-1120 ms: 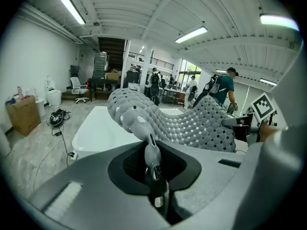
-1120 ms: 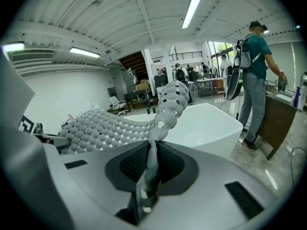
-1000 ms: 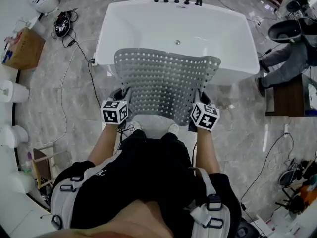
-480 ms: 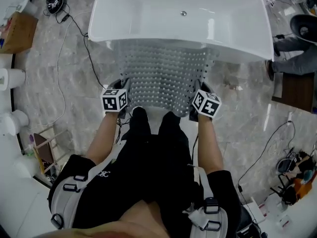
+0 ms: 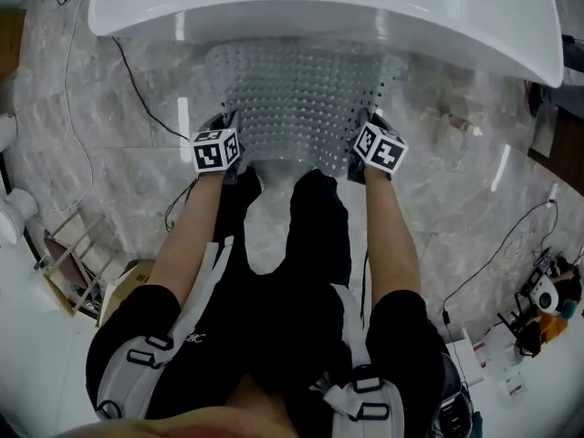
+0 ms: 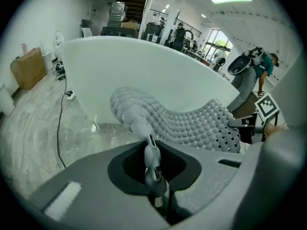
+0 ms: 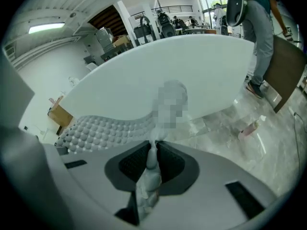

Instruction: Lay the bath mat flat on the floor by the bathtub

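Nearest, the left gripper [image 6: 151, 150] and the right gripper [image 7: 152, 152] each pinch a near corner of the grey bath mat [image 5: 301, 108], jaws clamped on its thin edge. The mat sags between them above the marble floor [image 5: 119, 153]. Its far edge lies close to the white bathtub [image 5: 319, 7]; contact is unclear. Studded and perforated, it looks light, rubbery and floppy, so stretching it by both corners should prevent folds.
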Available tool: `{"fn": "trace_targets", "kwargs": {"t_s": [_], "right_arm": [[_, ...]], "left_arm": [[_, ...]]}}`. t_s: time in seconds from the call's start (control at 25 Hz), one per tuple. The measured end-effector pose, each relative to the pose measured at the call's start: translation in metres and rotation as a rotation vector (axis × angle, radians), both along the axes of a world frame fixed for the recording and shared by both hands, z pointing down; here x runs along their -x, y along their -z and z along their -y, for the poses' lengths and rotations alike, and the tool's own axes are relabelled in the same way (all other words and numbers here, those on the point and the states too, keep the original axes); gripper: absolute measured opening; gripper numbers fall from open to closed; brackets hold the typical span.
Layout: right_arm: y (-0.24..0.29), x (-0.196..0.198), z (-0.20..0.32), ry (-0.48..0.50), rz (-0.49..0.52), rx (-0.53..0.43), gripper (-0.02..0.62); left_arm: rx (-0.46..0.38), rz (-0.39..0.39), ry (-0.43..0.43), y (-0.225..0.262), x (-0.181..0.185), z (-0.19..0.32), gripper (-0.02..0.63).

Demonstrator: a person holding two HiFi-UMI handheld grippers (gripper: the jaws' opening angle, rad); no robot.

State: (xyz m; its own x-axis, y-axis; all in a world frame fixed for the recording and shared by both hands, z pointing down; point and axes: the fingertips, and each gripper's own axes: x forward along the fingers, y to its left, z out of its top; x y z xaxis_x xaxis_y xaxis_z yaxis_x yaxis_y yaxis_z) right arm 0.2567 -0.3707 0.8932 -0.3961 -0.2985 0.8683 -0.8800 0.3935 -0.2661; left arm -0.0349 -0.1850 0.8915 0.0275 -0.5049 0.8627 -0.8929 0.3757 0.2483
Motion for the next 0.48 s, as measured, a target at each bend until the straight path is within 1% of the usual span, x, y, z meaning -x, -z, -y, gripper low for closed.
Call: {"fn": "trace_targets", "kwargs": {"t_s": [0.12,0.28,0.4,0.48], "right_arm": [[-0.086,-0.001,0.024,0.041,-0.018,-0.020,0.044],[-0.199,0.002,0.052,0.123,-0.036,-0.022,0.046],[-0.275,-0.002,0.069,0.122,-0.058,0.010,0.054],[-0.314,-0.006,0.078,0.106,-0.077,0.026,0.060]], "left_arm": [[-0.008,0.010,0.018,-0.087,0.001,0.016,0.040],[-0.009,0.028,-0.010,-0.198,0.003,0.032,0.040],[0.018,0.040,-0.031,-0.272,0.012,0.040,0.041],[0.057,0.049,-0.037,-0.310,0.019,0.043,0.046]]}}
